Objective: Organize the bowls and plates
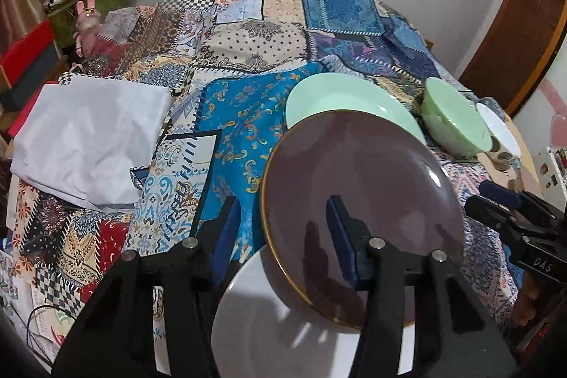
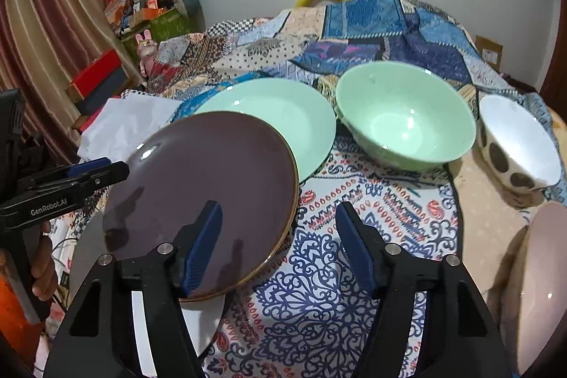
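Plates: one purple (image 2: pixel 198 201), one green (image 2: pixel 283 119), one white (image 1: pixel 283 325); three bowls.

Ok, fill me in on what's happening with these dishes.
A person is sorting dishes on a patchwork quilt with two handheld grippers. Both the left gripper and right gripper are open, holding nothing. A brown plate lies on a white plate, overlapping a green plate. A green bowl and spotted bowl sit apart.
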